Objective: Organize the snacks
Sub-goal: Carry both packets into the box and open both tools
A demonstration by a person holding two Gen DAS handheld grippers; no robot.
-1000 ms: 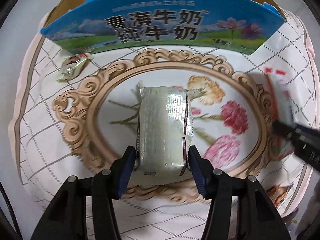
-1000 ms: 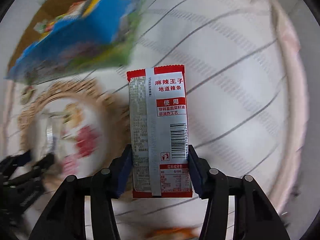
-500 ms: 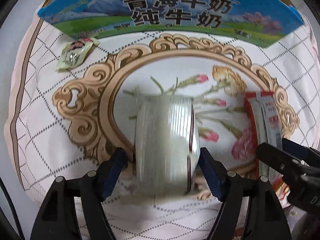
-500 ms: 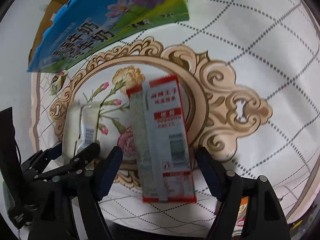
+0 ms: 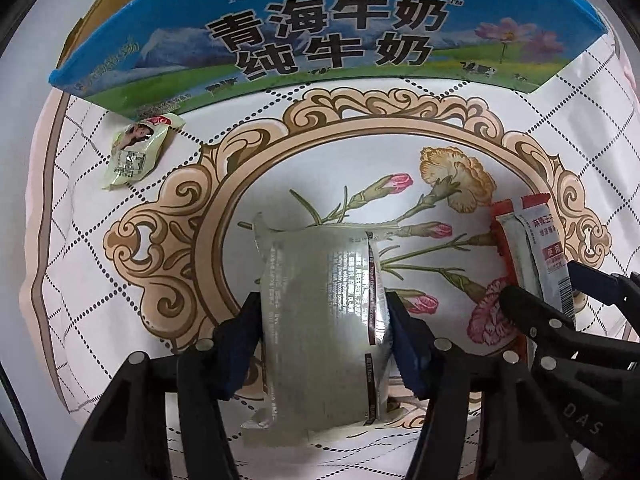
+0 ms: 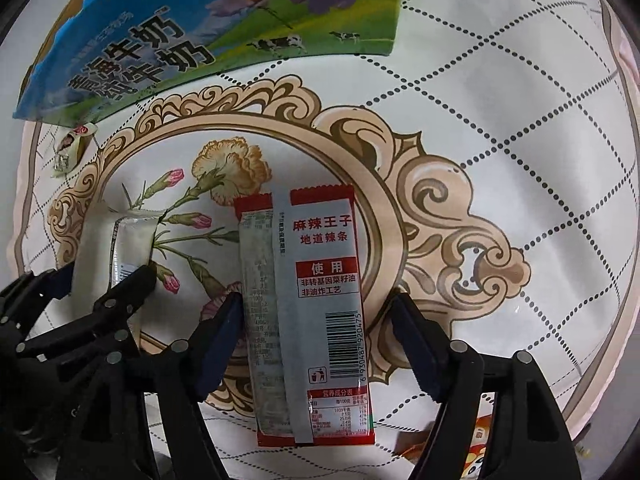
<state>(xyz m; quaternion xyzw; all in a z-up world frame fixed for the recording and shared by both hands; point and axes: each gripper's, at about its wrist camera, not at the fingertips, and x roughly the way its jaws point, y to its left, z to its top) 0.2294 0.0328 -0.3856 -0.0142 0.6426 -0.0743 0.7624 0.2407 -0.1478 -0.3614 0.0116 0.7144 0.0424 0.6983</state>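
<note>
**Both grippers over the floral cloth, jaws closing**

Left gripper (image 5: 320, 340): we see the jaws closing, pads touching both edges of the silver packet (image 5: 320, 320) on the floral cloth (image 5: 120, 320). Right gripper (image 6: 316, 344): jaws closing, still apart; red snack packet (image 6: 316, 300) lies between, right pad clear of it. Milk carton box (image 5: 320, 28) stands at the cloth's far edge, small green packet (image 5: 136, 148) beside it.

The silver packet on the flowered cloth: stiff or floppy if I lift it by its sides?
Probably floppy: the silver packet looks like thin crinkled foil with a wavy top edge, so squeezing its sides may buckle it. Likely light, since it looks flat. Its glossy film could slip.
</note>
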